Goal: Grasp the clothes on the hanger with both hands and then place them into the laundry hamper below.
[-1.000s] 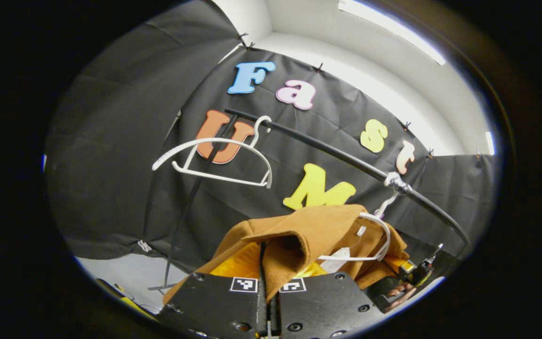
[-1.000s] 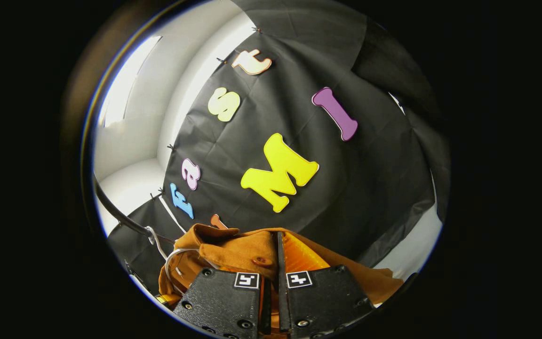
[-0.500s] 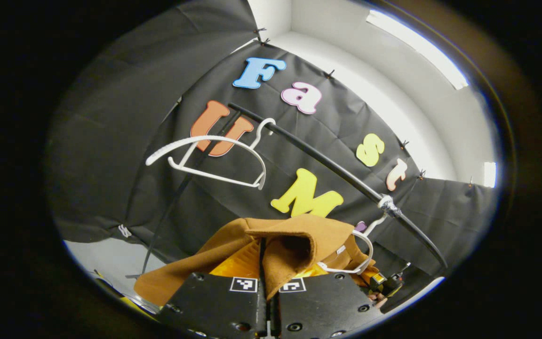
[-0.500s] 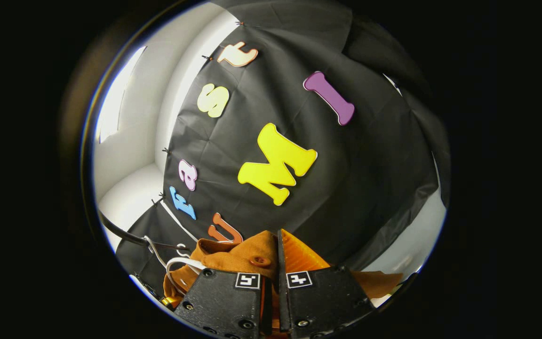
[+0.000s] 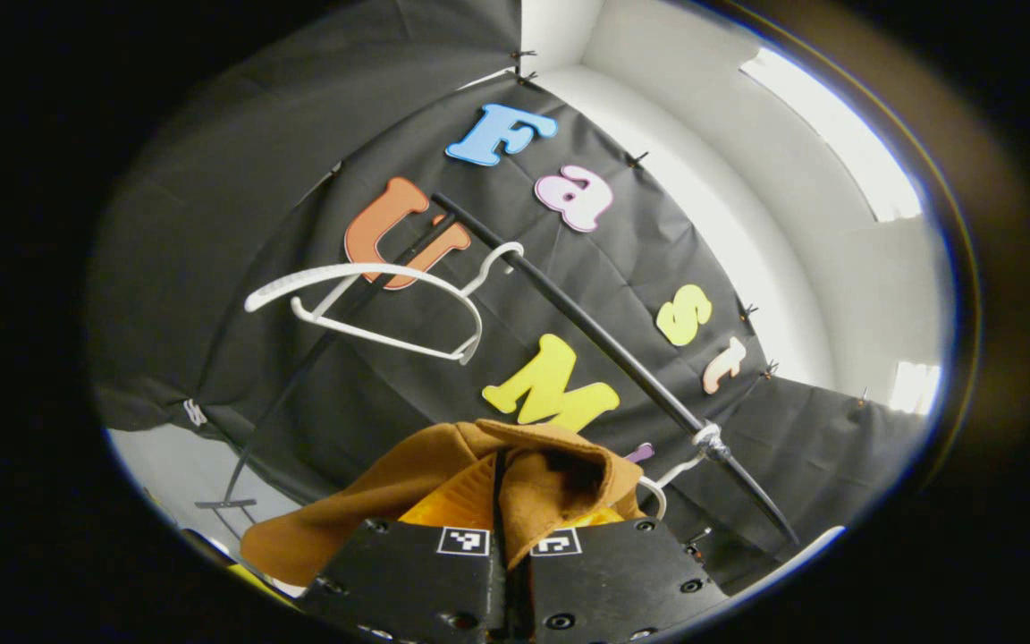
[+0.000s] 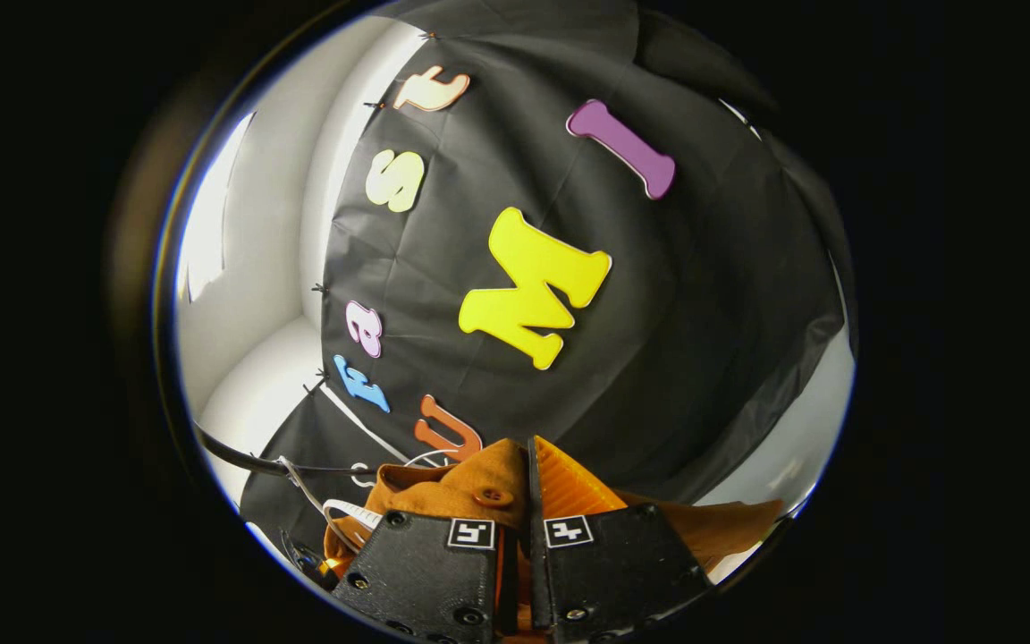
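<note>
- Left gripper point(image 5: 499, 501) is pinching the brown jacket point(image 5: 408, 487), at 6 o'clock, freeing it from its white hanger point(image 5: 658, 492).
- Right gripper point(image 6: 528, 487) is pinching the jacket's buttoned edge, sharing the load.

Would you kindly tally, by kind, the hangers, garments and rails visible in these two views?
White hangers: 2, an empty hanger and the hanger under the garment
Brown garments: 1, the brown garment, gripped by the left claw and the right claw
Black rails: 1, the rail
Total: 4
</note>
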